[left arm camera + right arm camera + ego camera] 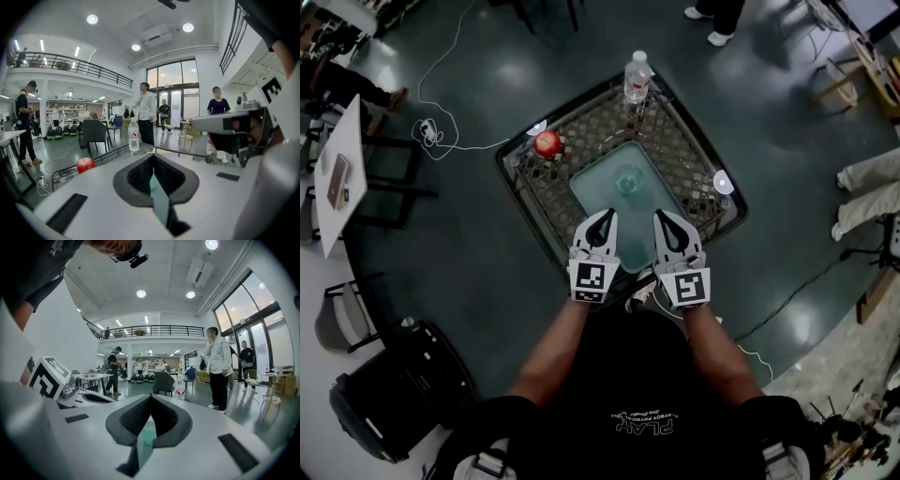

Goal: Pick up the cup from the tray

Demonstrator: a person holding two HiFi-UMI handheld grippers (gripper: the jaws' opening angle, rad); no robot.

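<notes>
A clear cup [628, 180] stands upright near the middle of a teal tray [598, 208] on a black mesh table. My left gripper [607, 216] and right gripper [660, 217] hover side by side over the tray's near edge, pointing at the cup and a short way from it. Both are shut with nothing in them. In the left gripper view the jaws [152, 157] meet and only a sliver of teal tray shows below them. The right gripper view shows the same shut jaws [150, 399]. The cup is hidden in both gripper views.
A red apple [547, 143] lies on the mesh table [694, 155] at the far left. A water bottle [637, 78] stands at the far edge. Cables run across the floor around the table. Chairs, desks and several people stand beyond.
</notes>
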